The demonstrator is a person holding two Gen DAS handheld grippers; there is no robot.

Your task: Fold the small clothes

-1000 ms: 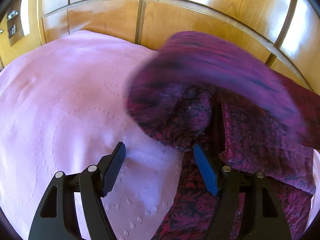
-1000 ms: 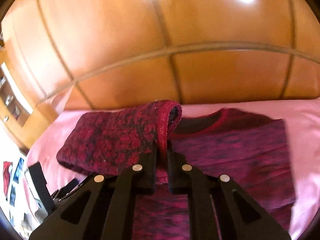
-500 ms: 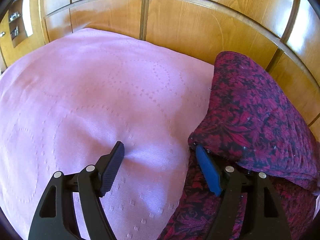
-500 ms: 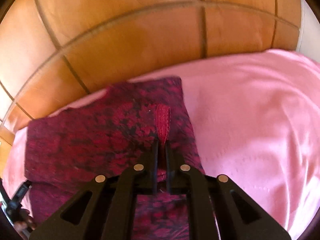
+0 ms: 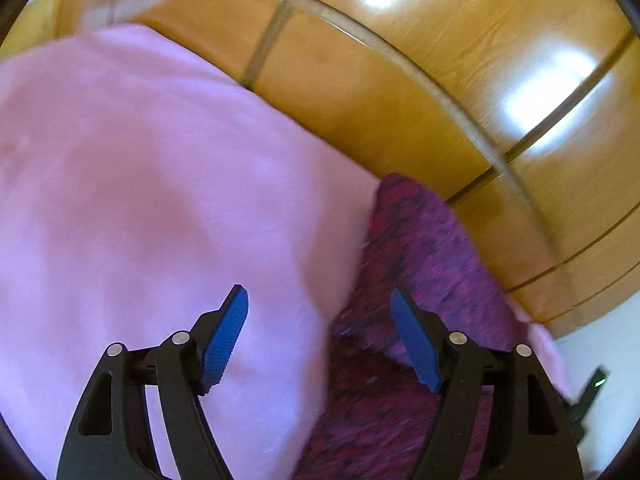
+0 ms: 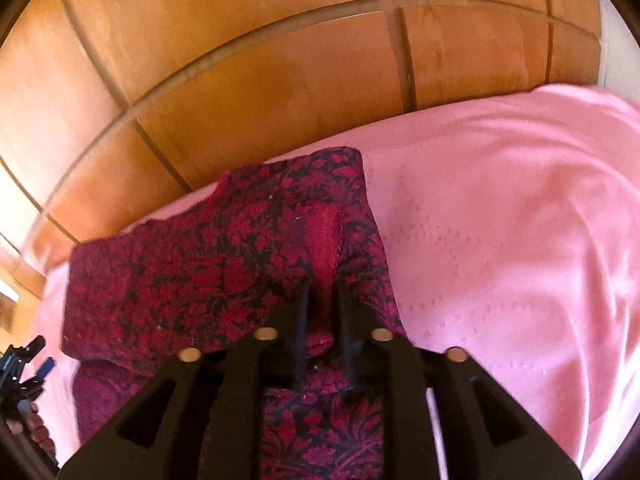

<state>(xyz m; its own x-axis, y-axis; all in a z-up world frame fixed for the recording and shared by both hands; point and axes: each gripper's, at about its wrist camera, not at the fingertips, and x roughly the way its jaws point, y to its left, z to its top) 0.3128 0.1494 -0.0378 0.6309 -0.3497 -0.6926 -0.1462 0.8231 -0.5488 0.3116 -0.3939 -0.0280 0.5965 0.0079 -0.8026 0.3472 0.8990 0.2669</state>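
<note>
A dark red garment with a black leaf pattern [image 6: 224, 272] lies folded on the pink bedcover [image 6: 500, 240]. My right gripper [image 6: 322, 292] stands over its right part, its fingers slightly parted around the red hem band [image 6: 326, 236], which lies between them. In the left wrist view the garment [image 5: 416, 272] shows blurred at the right. My left gripper [image 5: 320, 308] is open and empty, with its right finger [image 5: 416, 344] over the garment's edge and its left finger [image 5: 224, 332] over bare bedcover [image 5: 140, 200].
A glossy wooden panelled wall [image 6: 280, 60] runs right behind the bed; it also shows in the left wrist view [image 5: 440, 80]. The left gripper shows at the lower left edge of the right wrist view [image 6: 24, 364].
My right gripper has carried the garment's side over to the left, laid it down and eased its fingers apart. My left gripper has swung to the right, staying open.
</note>
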